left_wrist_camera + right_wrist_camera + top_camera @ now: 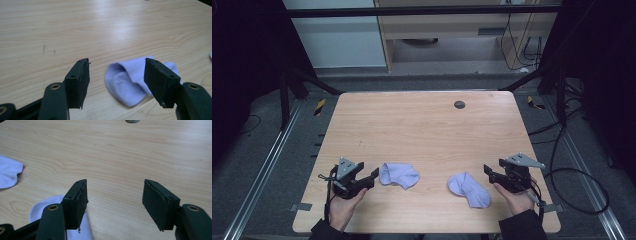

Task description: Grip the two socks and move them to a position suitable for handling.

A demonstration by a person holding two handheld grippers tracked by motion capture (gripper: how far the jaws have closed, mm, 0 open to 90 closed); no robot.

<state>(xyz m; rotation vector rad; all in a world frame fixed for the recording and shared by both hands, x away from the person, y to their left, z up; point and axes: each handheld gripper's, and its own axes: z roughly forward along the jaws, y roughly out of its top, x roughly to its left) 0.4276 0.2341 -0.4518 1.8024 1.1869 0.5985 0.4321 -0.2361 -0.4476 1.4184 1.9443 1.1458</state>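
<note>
Two pale lilac socks lie on the wooden table [422,125] near its front edge. The left sock [399,175] is crumpled just right of my left gripper [373,177], which is open with nothing between its jaws. In the left gripper view that sock [130,82] lies on the table beyond and between the jaws of the left gripper [117,75]. The right sock [468,189] lies a little left of my right gripper [488,172], also open and empty. In the right gripper view that sock [41,211] shows behind the left jaw of the right gripper [115,195], with the other sock [8,173] at the far left.
A small dark round grommet [459,104] sits in the table near its far edge. Metal rails and cables run along the floor on both sides. The broad middle and back of the table is bare wood.
</note>
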